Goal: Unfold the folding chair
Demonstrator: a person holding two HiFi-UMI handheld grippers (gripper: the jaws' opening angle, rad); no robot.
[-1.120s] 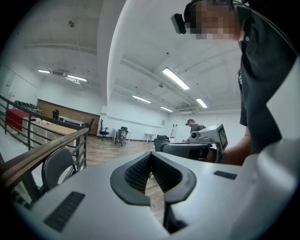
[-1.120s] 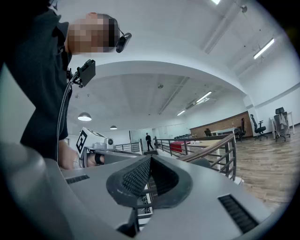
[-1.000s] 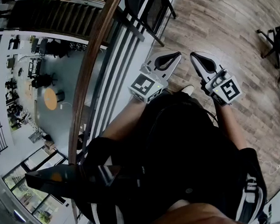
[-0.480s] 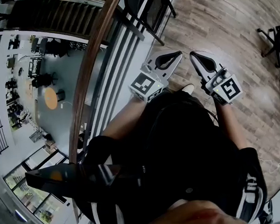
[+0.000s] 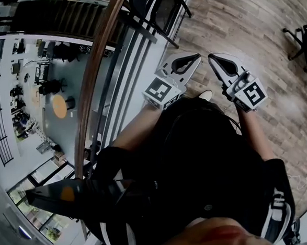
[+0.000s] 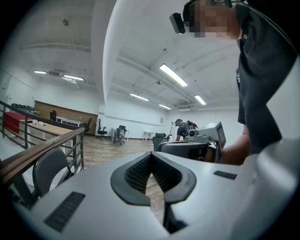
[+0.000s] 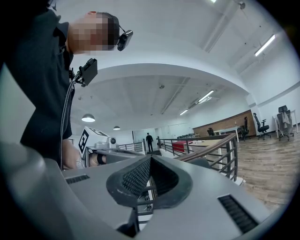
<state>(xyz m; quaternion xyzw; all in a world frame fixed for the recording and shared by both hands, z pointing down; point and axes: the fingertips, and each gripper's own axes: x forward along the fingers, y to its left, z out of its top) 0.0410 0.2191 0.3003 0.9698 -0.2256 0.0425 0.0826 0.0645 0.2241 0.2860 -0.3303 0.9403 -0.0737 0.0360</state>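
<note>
Chair (image 5: 161, 11) by the railing (image 5: 94, 71) is cut off at the top; left claw (image 5: 193, 58) and right claw (image 5: 213, 60) pinched together, empty

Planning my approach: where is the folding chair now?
Head view, top centre: the folding chair stands beside the railing, just ahead of the left gripper.

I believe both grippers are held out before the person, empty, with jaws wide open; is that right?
Not quite: the jaws are shut, not wide open, as each gripper view shows. The left gripper and right gripper are indeed empty and held out before the person.
</note>
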